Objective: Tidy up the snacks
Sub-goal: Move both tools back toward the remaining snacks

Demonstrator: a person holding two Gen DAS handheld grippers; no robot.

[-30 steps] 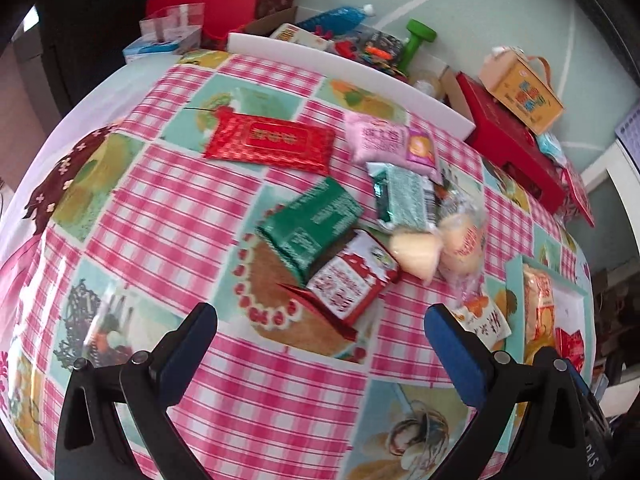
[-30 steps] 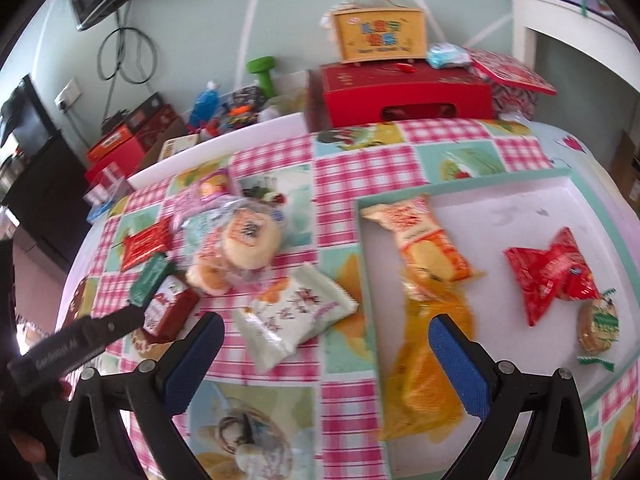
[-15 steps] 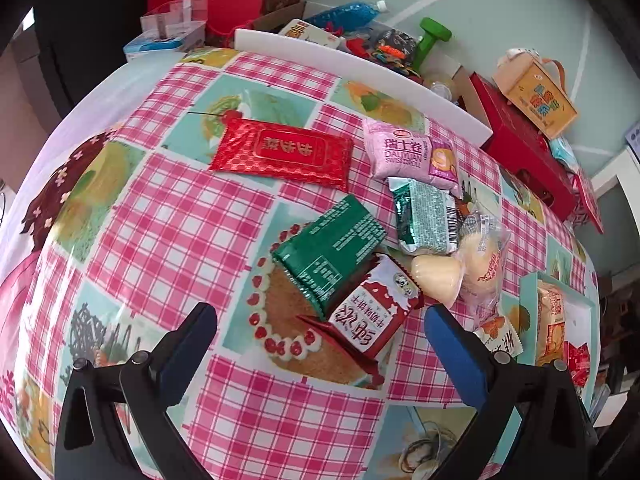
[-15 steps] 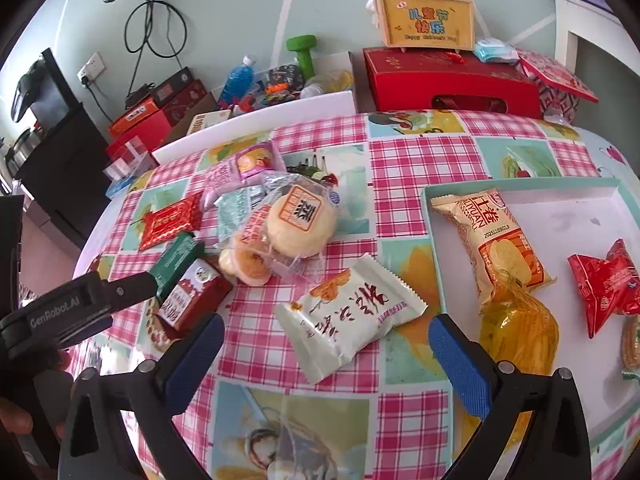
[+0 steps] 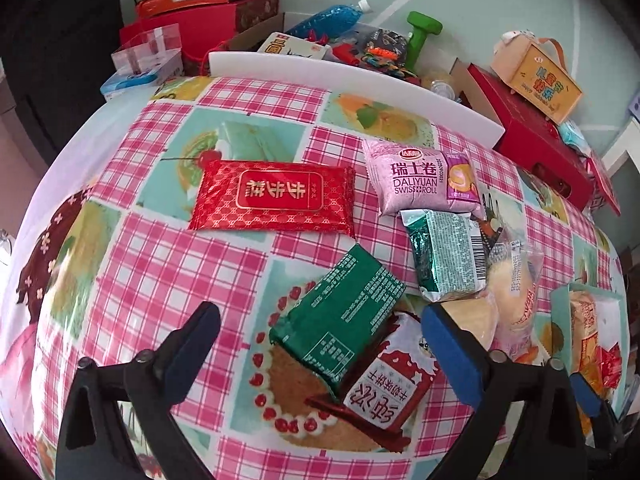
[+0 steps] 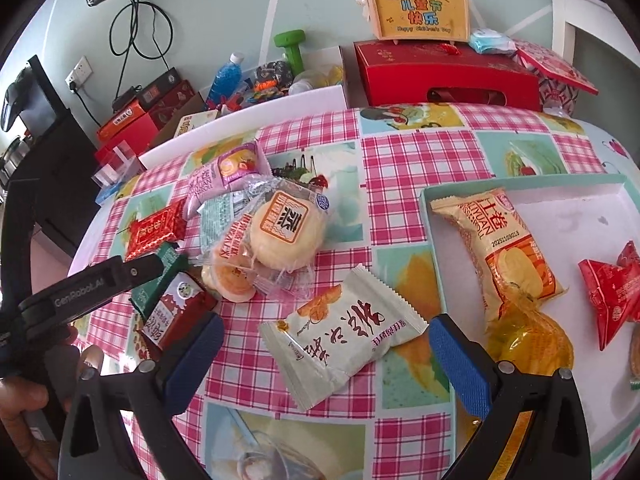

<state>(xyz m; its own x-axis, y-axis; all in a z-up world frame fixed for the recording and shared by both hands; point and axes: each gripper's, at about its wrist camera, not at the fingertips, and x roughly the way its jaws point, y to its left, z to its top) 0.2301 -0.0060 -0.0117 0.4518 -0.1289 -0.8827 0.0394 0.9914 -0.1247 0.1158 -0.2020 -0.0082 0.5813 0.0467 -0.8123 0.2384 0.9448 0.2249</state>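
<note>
My left gripper (image 5: pixel 320 328) hovers low over a green packet (image 5: pixel 340 316) that overlaps a red-and-white packet (image 5: pixel 392 388). Its jaws are closing, with both packets between them and the pads clear of them. My right gripper (image 6: pixel 326 356) is open around a white packet (image 6: pixel 340 328) lying on the cloth, without touching it. To its right, the teal tray (image 6: pixel 520 180) holds an orange roll packet (image 6: pixel 500 248), a yellow packet (image 6: pixel 528 340) and a red packet (image 6: pixel 612 296). A bag of buns (image 6: pixel 276 236) lies beyond the white packet.
A flat red packet (image 5: pixel 276 196), a pink Swiss roll packet (image 5: pixel 424 176) and a green-silver packet (image 5: pixel 448 256) lie farther back. Behind a white board (image 5: pixel 360 80) at the far table edge sit red boxes (image 6: pixel 440 76), a green dumbbell (image 5: pixel 420 36) and a bottle. A hand (image 6: pixel 20 412) shows at lower left.
The left gripper has come forward and lower over the green and red-and-white packets. The right gripper has swung left and down from the tray to frame the white packet.
</note>
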